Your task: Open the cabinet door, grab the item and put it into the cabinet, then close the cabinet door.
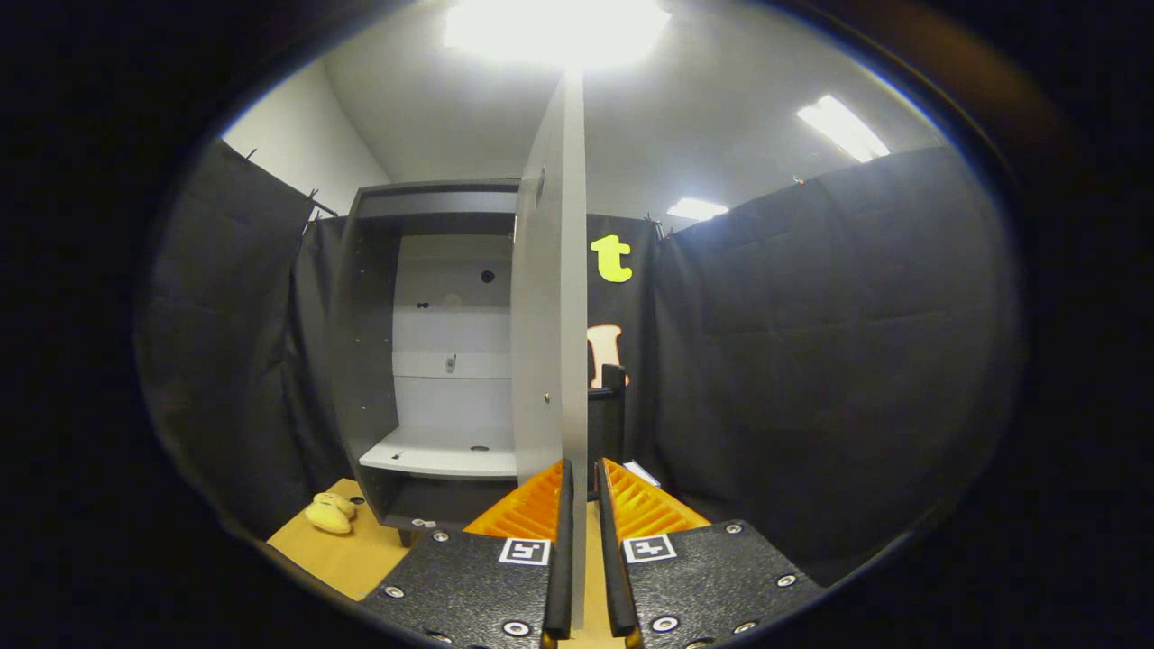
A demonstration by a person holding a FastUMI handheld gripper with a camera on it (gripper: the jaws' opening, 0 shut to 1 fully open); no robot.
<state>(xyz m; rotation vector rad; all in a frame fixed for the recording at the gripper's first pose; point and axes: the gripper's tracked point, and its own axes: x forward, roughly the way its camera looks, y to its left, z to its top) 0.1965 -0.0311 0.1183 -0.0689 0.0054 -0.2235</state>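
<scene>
Across a tan worktop (335, 557) stands a grey cabinet (365, 361), set against black cloth walls under bright ceiling lights. Its door (550, 297) is swung wide open and seen almost edge-on, a tall pale slab rising from just ahead of the fingers up toward the ceiling light. Inside the cabinet is a pale back panel with a few small holes, and a light-coloured shelf (442, 455) low down. A small yellow item (330, 514) lies on the worktop just beside the cabinet's lower left corner, outside the cabinet and well to the left of the fingers.

The hand-held gripper (582, 482) points at the door's free edge. Its two black fingers (561, 550), each backed by an orange ribbed block, stand slightly apart with the door's lower edge running down into the narrow gap between them. Whether the fingers actually press on the door cannot be told.

A dark upright post (613, 410) behind the door is partly hidden, and what it is cannot be made out. The yellow item's exact form is too small to tell. The cabinet's right side is hidden behind the door.

Open worktop lies to the left of the fingers, in front of the cabinet. To the right, the black cloth wall stands close.
</scene>
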